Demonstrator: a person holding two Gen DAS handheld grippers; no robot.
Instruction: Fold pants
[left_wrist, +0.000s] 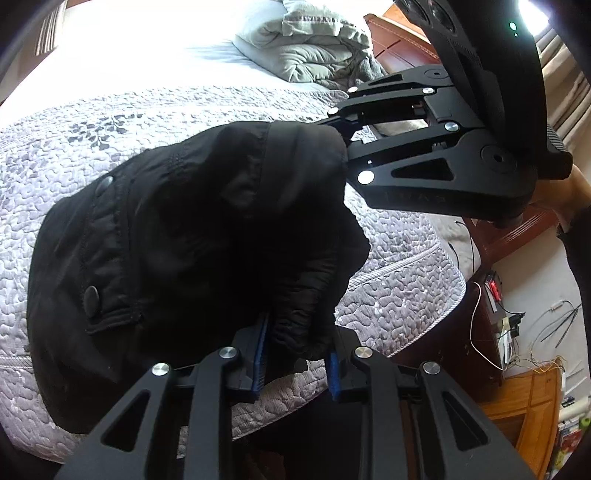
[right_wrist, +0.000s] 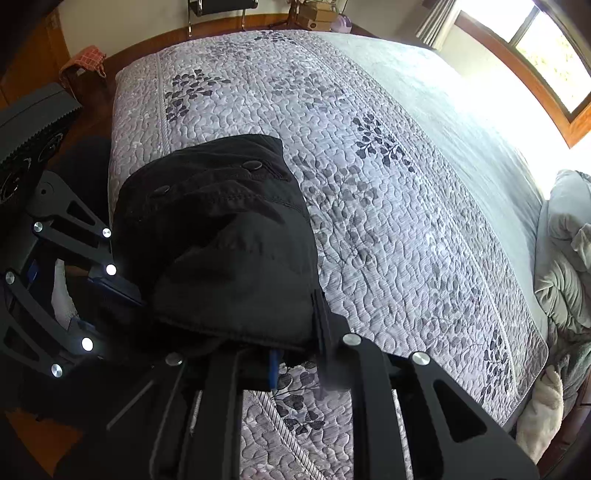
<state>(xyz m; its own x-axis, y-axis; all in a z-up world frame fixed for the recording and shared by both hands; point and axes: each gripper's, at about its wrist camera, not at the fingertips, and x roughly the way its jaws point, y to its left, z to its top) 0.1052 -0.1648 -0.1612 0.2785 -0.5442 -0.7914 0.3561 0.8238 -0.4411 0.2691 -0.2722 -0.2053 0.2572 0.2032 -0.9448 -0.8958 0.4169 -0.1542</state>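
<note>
you've got the black pants (left_wrist: 177, 258) bunched into a thick wad over the near edge of the bed (left_wrist: 110, 110), w/ the quilted grey floral bedspread (right_wrist: 388, 221) under it. most of the bundle rests on the spread; the near end is lifted off it bc both grippers carry it.

left side 1st: your left gripper (left_wrist: 297, 354) has its blue-padded fingers (left_wrist: 260, 350) a little apart, pinching a gathered fold of black cloth betw. them. the gap is there bc the cloth is several layers thick, not bc the grip is loose, i'd judge. in the right wrist view that same gripper (right_wrist: 122, 291) comes in from the left edge and disappears into the wad.

middle: 2 round buttons (left_wrist: 92, 295) and a stitched flap face up, so the pocket side looks outward. the fold looks partly done, still lumpy, not yet flat.

right side: your right gripper (right_wrist: 295, 354) has its fingers nearly pressed together on the hem edge of the bundle, a thin bite so it closes tighter. from the left cam it (left_wrist: 341, 138) reaches in from the upper right, tips buried in the cloth.

2 grips on the near end let you lay the stack down as 1 piece w/o it unrolling. far right, a rumpled grey duvet (right_wrist: 565, 266) sits well apart, out of the way.
</note>
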